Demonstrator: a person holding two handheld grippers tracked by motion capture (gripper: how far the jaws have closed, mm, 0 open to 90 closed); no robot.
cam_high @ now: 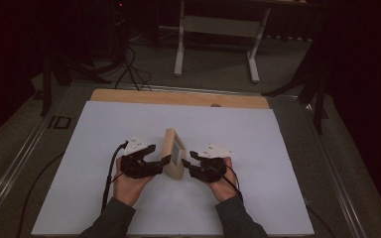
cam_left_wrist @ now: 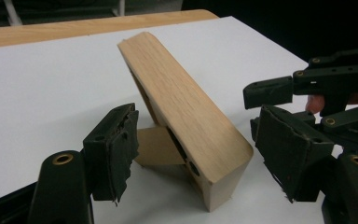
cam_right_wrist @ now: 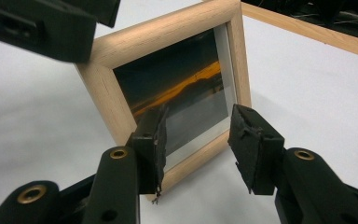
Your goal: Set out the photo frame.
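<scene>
A small light-wood picture frame (cam_high: pixel 173 152) stands upright on the white sheet (cam_high: pixel 104 198), propped on its back stand (cam_left_wrist: pixel 156 147). It holds a dark picture with an orange streak behind glass (cam_right_wrist: pixel 182 88). My left gripper (cam_high: pixel 158 154) is at the frame's left. In the left gripper view its jaws (cam_left_wrist: pixel 198 154) straddle the frame's near corner (cam_left_wrist: pixel 214 154) without touching it. My right gripper (cam_high: pixel 189 163) is on the frame's glass side. Its jaws (cam_right_wrist: pixel 200 140) are apart just in front of the lower rail (cam_right_wrist: pixel 196 158), holding nothing. The left gripper's jaw (cam_right_wrist: pixel 42 28) shows over the frame's top corner.
The white sheet covers a wooden tabletop whose bare far edge (cam_high: pixel 178 98) shows. Behind the table stand a white desk base (cam_high: pixel 218 29) and cables (cam_high: pixel 129 69) on the floor. A person's sleeves (cam_high: pixel 111 218) enter from the bottom. Cables trail from both grippers.
</scene>
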